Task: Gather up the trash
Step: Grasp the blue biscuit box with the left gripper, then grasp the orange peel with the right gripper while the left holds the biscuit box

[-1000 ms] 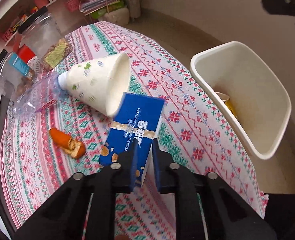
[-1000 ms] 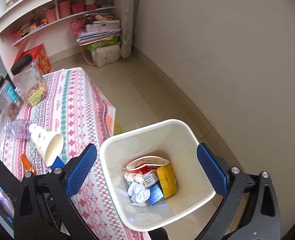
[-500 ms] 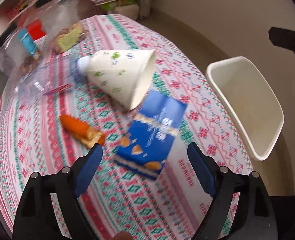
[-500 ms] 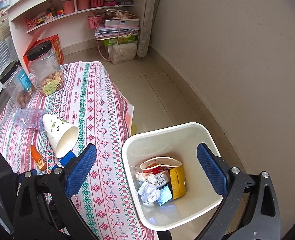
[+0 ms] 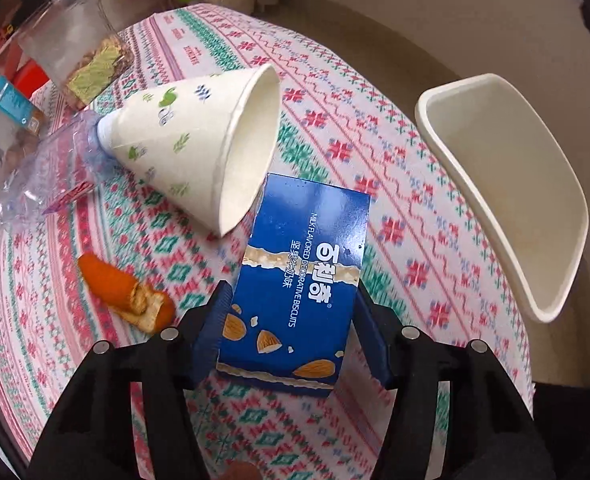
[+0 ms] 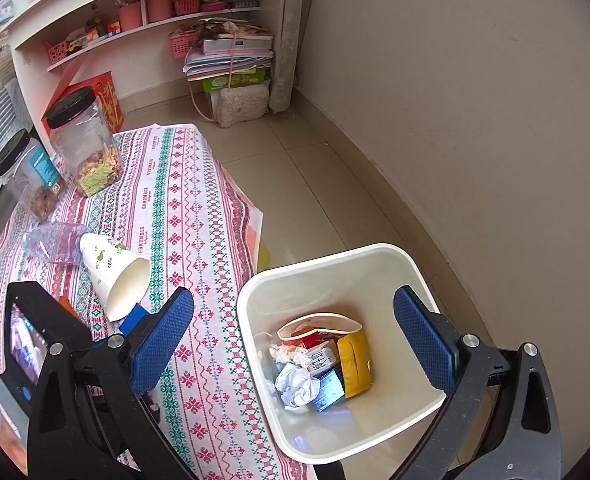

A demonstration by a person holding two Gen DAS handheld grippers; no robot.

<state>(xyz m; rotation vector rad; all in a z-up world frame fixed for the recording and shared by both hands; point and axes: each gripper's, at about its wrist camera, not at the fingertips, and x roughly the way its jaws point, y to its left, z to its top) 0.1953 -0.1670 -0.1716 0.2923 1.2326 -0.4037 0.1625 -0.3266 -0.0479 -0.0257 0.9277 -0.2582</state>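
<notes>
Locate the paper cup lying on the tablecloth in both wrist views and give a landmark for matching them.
Left wrist view: the paper cup lies on its side at upper centre, mouth toward the blue biscuit box.
Right wrist view: the same cup sits at middle left, on the tablecloth.
Shared landmark: the white bin, right of the table in both.

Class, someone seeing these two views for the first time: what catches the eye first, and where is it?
The blue biscuit box lies flat on the patterned tablecloth, between the open left gripper. A tipped paper cup lies just beyond it. Beside the table, the white bin holds trash under the open right gripper.
</notes>
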